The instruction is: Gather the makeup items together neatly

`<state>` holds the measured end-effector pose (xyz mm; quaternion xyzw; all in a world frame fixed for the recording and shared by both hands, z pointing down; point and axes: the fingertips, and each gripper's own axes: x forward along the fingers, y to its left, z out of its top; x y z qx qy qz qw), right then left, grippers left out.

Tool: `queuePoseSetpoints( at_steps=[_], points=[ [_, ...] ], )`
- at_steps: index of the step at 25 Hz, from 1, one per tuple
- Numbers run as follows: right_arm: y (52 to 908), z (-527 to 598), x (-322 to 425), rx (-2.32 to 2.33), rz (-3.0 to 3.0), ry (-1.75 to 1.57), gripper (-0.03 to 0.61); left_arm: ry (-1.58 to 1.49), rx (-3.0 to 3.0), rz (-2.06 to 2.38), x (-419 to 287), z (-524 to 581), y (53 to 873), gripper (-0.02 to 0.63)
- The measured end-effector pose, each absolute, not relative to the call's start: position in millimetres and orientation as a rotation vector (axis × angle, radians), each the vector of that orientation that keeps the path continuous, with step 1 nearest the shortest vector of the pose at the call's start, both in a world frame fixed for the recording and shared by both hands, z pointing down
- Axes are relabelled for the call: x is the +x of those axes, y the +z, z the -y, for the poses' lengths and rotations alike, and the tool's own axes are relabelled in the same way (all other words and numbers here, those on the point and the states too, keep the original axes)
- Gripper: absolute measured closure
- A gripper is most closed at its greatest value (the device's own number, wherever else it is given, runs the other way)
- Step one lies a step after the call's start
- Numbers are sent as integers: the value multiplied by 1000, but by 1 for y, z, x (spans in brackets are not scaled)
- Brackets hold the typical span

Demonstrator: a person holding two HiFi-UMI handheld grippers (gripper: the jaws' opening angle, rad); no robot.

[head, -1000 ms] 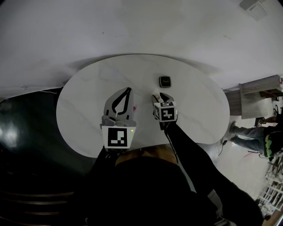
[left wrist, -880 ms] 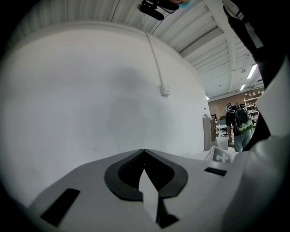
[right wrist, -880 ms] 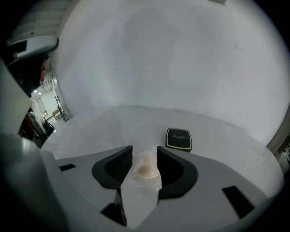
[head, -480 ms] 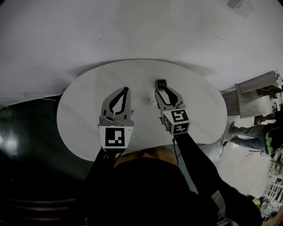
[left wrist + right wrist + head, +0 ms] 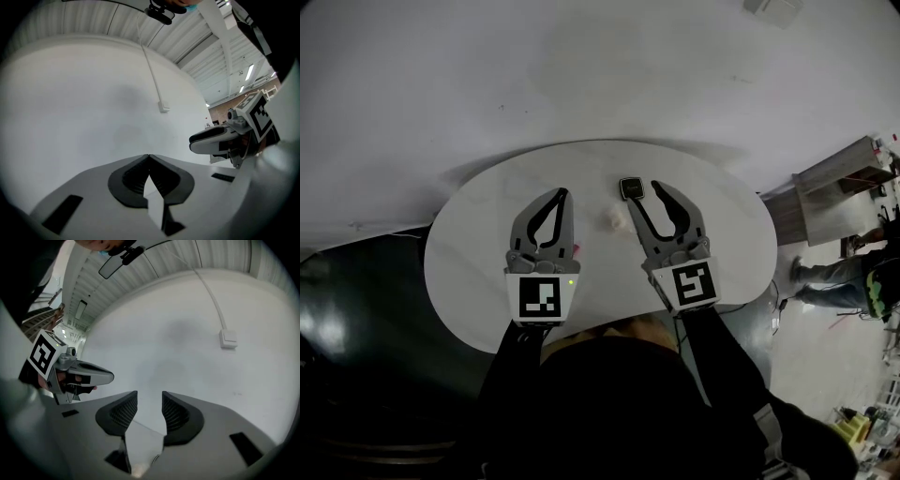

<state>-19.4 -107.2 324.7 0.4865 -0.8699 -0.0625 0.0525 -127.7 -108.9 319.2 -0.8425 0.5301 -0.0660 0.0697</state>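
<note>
A small black square compact (image 5: 631,188) lies on the white oval table (image 5: 478,234), toward its far side. A pale pinkish item (image 5: 609,220) sits between the grippers, and a small pink thing (image 5: 577,251) shows just right of the left gripper. My left gripper (image 5: 563,193) is raised above the table, shut and empty, its tips meeting (image 5: 149,156). My right gripper (image 5: 643,194) is raised beside it, open with nothing between its pads (image 5: 150,397). Both point level at the white wall. Each gripper view shows the other gripper (image 5: 220,138) (image 5: 79,373).
A white wall box with a cable (image 5: 164,108) (image 5: 228,339) hangs on the wall ahead. At the right stand a wooden cabinet (image 5: 834,183) and a person (image 5: 862,291). Dark floor (image 5: 356,300) lies left of the table.
My right gripper has lifted off the table and swung from pointing down to level, staying open. The left gripper has risen slightly, still shut.
</note>
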Motion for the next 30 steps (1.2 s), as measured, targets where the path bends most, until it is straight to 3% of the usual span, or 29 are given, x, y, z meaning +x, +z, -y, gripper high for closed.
queuePoseSetpoints(
  at_steps=[4,5,6,8,30],
  points=[
    [319,102,-11,1520,2631,-233,405,-179,-2539,-1583,-124,105,320,597],
    [316,101,-9,1540,2633,-237,432,-174,-2538,-1581,-123,104,319,597],
    [313,100,-6,1558,2636,-243,512,-173,-2536,-1577,-122,103,318,597],
    [311,98,-4,1574,2636,-250,545,-184,-2532,-1568,-121,101,317,597],
    [315,105,-7,1547,2641,-248,548,-134,-2529,-1577,-122,103,315,597]
  ],
)
